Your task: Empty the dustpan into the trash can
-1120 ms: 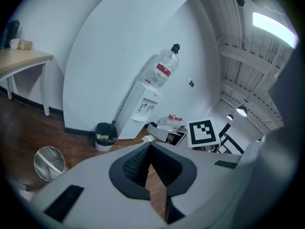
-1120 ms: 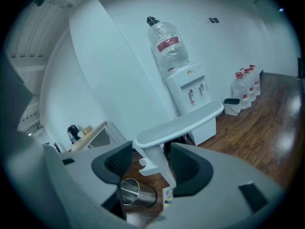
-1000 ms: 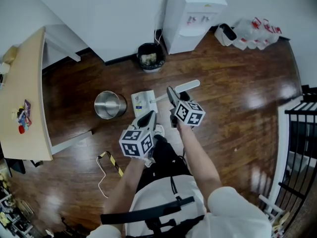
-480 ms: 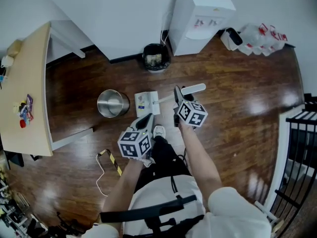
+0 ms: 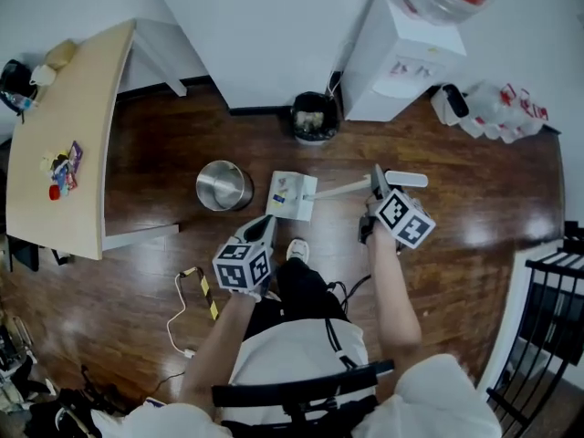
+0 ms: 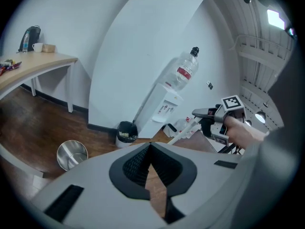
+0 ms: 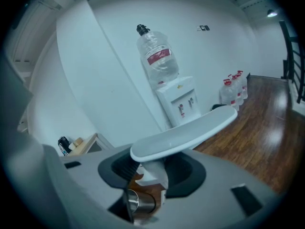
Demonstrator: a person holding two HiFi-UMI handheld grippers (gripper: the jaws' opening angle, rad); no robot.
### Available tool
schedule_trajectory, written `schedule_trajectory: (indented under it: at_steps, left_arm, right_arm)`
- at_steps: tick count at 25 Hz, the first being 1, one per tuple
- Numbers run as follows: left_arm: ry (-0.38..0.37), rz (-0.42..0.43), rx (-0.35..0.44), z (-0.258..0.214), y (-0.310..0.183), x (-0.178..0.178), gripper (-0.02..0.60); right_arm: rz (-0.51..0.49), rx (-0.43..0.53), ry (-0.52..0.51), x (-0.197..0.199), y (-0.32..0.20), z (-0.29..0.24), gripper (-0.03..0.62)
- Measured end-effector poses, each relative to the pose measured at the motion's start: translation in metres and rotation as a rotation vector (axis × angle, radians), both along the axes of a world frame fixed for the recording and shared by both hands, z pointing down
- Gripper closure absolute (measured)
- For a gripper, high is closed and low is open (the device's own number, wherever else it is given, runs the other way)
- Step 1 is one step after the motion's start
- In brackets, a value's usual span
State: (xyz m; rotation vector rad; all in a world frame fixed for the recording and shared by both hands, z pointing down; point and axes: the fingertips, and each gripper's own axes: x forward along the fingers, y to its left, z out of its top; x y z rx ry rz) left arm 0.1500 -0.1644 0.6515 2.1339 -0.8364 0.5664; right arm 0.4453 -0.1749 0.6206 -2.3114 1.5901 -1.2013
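Clamping the dustpan (image 5: 292,195) by its handle (image 5: 407,179), the right gripper (image 5: 377,186) holds it beside the steel trash can (image 5: 224,186), not yet tipped. The left gripper (image 5: 264,228) is pinched together on nothing.

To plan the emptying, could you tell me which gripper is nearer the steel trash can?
Left. The left gripper sits just below-right of the steel trash can; the right gripper, gripping the dustpan handle, is farther right.

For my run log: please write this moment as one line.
right gripper: jaws just closed on handle of white plastic dustpan | left gripper: shut, empty | round steel trash can: beside dustpan, apart
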Motion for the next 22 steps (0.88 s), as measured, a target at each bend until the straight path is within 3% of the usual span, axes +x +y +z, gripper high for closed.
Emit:
schedule_trajectory:
  at_steps: [13,22]
  left_arm:
    - [0.024,-0.079,0.107,-0.048,-0.041,-0.028,0.586]
    - [0.033,-0.100,0.118,-0.057,-0.071,-0.060,0.586]
  right_arm:
    - [-0.077,0.083,0.060,0.004,-0.073,-0.140,0.425]
    - [-0.102,0.134,0.068,-0.012,-0.142,-0.211,0.425]
